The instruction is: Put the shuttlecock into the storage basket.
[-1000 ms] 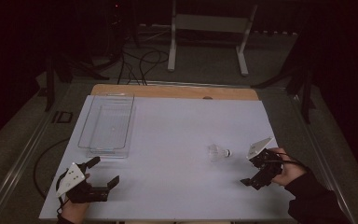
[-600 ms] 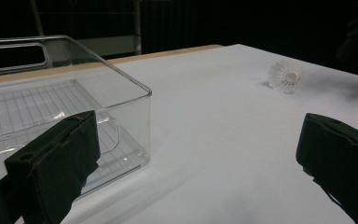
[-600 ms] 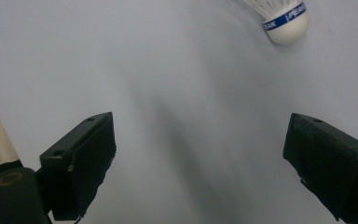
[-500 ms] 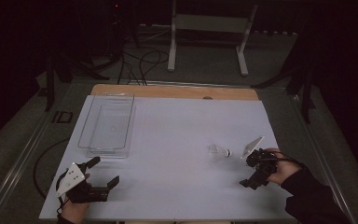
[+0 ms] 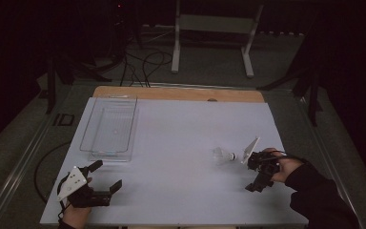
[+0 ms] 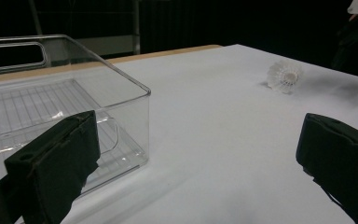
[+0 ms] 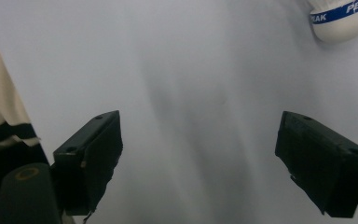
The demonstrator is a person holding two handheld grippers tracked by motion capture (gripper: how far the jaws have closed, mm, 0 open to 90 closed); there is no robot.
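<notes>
A white shuttlecock (image 5: 223,155) lies on its side on the white table, right of the middle. My right gripper (image 5: 251,174) hovers just right of it, tipped down at the table. Its jaws are open and have just been closing a little, with nothing between them. In the right gripper view (image 7: 198,154) the shuttlecock's cork with its blue band (image 7: 340,18) sits at the top right, outside the jaws. My left gripper (image 5: 106,175) rests open near the front left corner. From the left gripper view (image 6: 200,154) the shuttlecock (image 6: 284,75) lies far off.
A clear plastic bin (image 5: 132,129) stands empty at the left rear of the table, with its near corner (image 6: 144,91) close to my left gripper. A wooden strip (image 5: 181,93) runs along the far edge. A striped sleeve (image 7: 0,116) shows beside the right jaws.
My right gripper has shifted slightly left toward the shuttlecock and tipped further down. The left gripper, the bin and the shuttlecock have stayed where they were.
</notes>
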